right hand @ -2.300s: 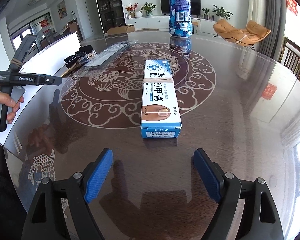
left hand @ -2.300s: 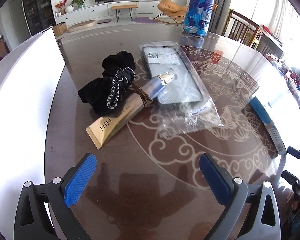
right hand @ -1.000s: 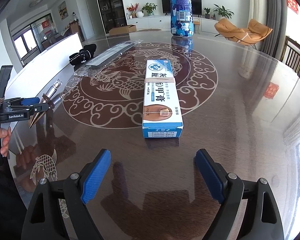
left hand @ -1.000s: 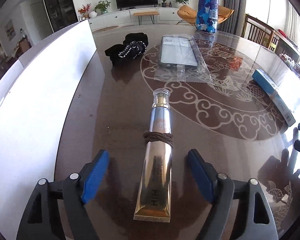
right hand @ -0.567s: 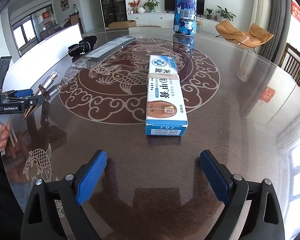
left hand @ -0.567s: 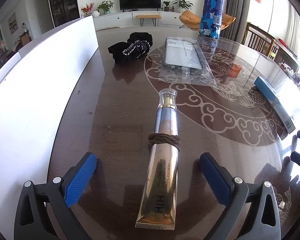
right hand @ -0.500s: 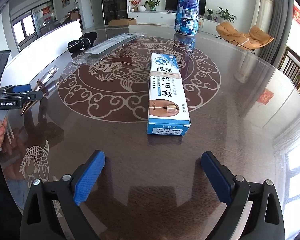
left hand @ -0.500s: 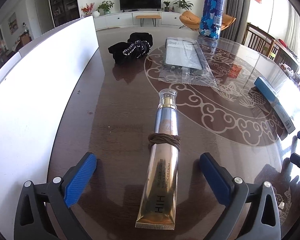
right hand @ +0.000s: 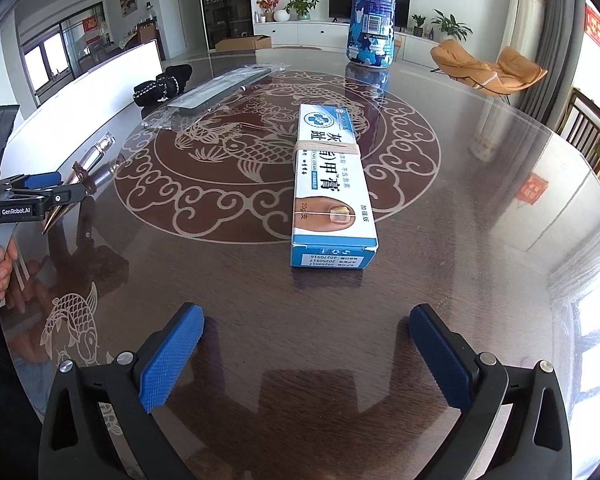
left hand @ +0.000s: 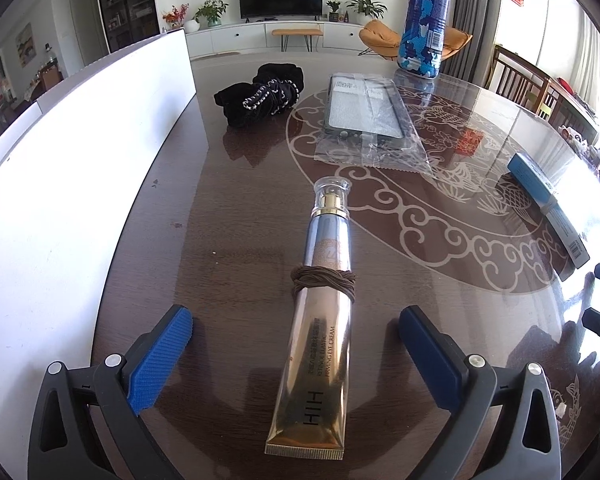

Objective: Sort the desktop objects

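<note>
Grippers number two, and we hold one in each hand. Our left gripper (left hand: 296, 332) has its jaws spread wide, having just been opening, with one gold tube (left hand: 320, 336) lying flat on the table (left hand: 228, 216) between the blue pads (left hand: 160, 356), which do not touch it. One brown hair tie (left hand: 323, 279) is wound around the tube's middle, and its clear cap points away from us. Our right gripper (right hand: 306, 354) also stands spread, its jaws having just been opening, with nothing between them; one blue and white box (right hand: 332, 184) lies on the table just ahead, bound by rubber bands. Farther off we count one black scrunchie (left hand: 262, 92), one phone case (left hand: 364, 108) in a clear bag just right of it, and one blue camouflage bottle (left hand: 424, 16) standing upright at the far edge. One white board (left hand: 68, 152) runs along the table's left side. In the right view our left hand (right hand: 0, 264) grips its handle at the frame's edge.
</note>
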